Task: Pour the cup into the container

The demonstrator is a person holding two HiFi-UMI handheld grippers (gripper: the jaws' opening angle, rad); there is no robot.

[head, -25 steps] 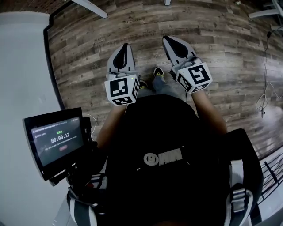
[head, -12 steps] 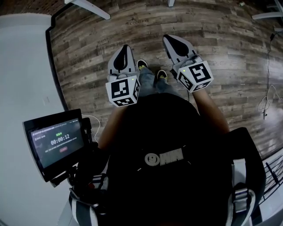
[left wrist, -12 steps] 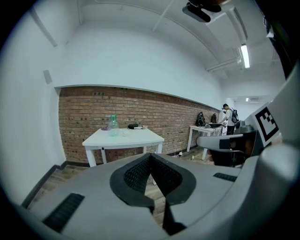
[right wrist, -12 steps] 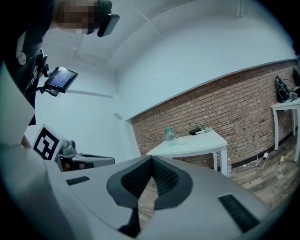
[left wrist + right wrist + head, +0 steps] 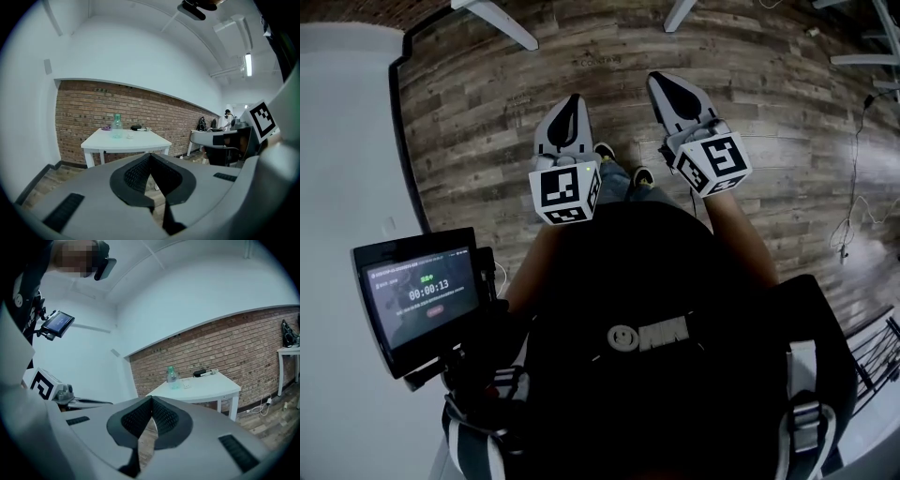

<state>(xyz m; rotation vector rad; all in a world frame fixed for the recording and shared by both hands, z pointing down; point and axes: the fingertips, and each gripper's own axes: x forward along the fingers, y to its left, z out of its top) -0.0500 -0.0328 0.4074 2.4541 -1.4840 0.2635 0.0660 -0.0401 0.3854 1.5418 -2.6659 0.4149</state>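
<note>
Container (image 5: 172,377) (a greenish clear bottle) stands near the white table's (image 5: 211,391) far edge; left gripper (image 5: 150,157) and right gripper (image 5: 151,399) both pressed together, empty.

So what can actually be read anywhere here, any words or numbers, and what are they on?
"00:00:13": a timer on the small screen mounted at the person's left.
Other lines on that screen: too small to read.
White emblem on the black chest pack: blurred, unreadable.
Marker cubes: black-and-white square patterns only, no words.
</note>
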